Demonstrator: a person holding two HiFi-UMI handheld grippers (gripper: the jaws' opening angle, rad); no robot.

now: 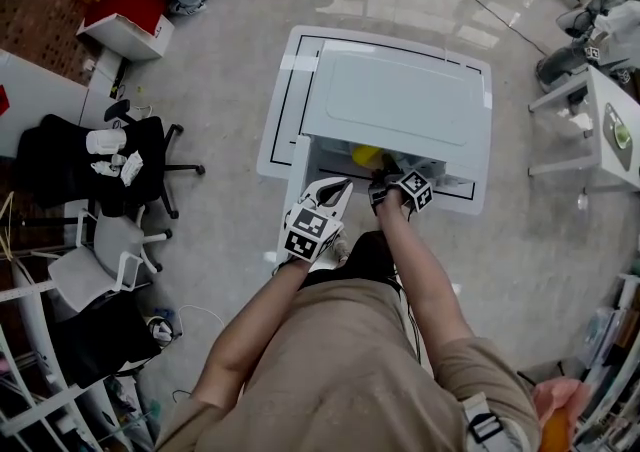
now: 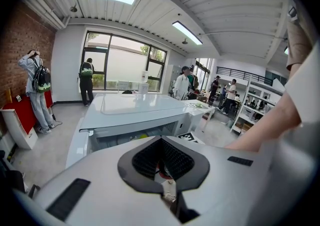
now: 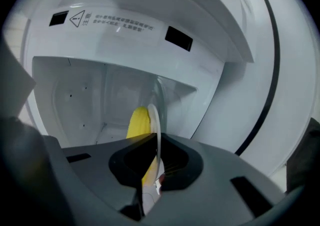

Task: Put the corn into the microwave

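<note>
A white microwave [image 1: 400, 100] stands in front of me with its open cavity [image 3: 80, 95] facing me. A yellow corn cob [image 3: 138, 122] lies on a thin white plate [image 3: 156, 120], seen edge-on. My right gripper [image 3: 155, 167] is shut on the plate's rim and holds it at the mouth of the cavity. From the head view the corn [image 1: 366, 154] shows just inside the opening, ahead of the right gripper [image 1: 385, 180]. My left gripper [image 1: 338, 190] hangs beside it to the left, shut and empty, pointing at the microwave [image 2: 135, 110].
The microwave sits on a low white table [image 1: 275, 155] with a black border line. Office chairs [image 1: 130, 150] stand to the left and a white desk [image 1: 610, 120] to the right. A red bench [image 1: 135, 0] is at the far left. Several people stand by the windows.
</note>
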